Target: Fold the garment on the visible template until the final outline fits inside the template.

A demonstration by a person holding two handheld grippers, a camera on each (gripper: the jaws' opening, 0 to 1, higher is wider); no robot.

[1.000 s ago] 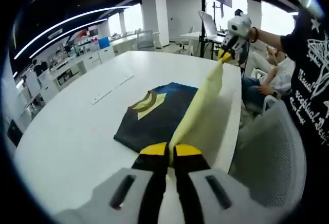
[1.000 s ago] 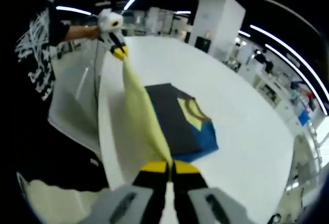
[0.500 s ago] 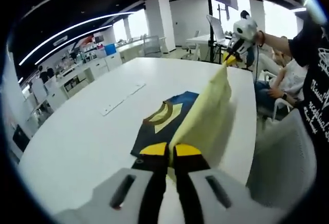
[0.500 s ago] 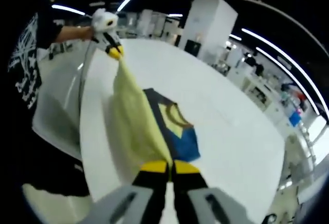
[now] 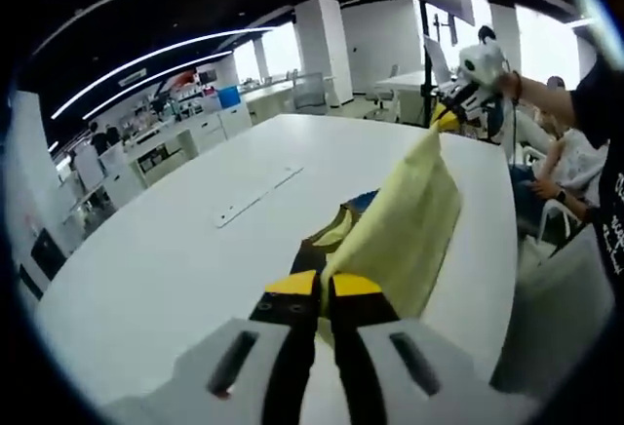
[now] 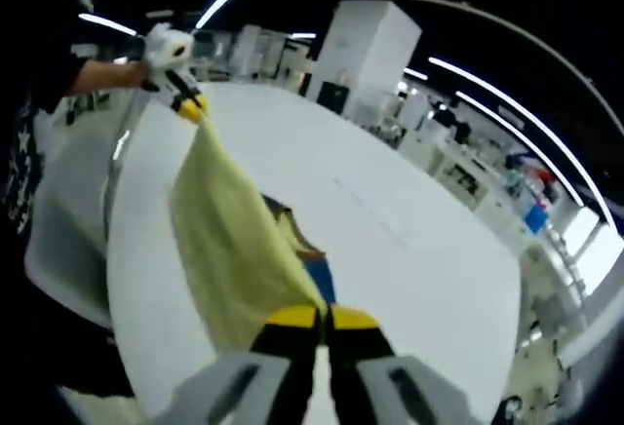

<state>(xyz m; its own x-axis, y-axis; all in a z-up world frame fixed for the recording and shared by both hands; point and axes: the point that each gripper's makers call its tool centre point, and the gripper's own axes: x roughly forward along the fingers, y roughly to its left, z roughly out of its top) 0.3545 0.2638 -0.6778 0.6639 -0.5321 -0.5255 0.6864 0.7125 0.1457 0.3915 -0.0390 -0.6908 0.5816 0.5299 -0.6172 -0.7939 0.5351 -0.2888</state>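
The left gripper (image 5: 323, 287) has its jaws closed on one corner of the garment (image 5: 402, 220). From there the lifted yellow edge runs taut away to the right gripper (image 5: 450, 116), which pinches the other corner, so the cloth's long axis lies between the two jaws. Both grippers hang above the desk (image 5: 166, 259), over its near edge beside the person; the template (image 6: 317, 275), blue and dark, lies flat farther in, partly hidden behind the hanging cloth. Neither hand is clearly nearer it.

In the right gripper view, the left gripper (image 6: 188, 107) shows at the far corner.
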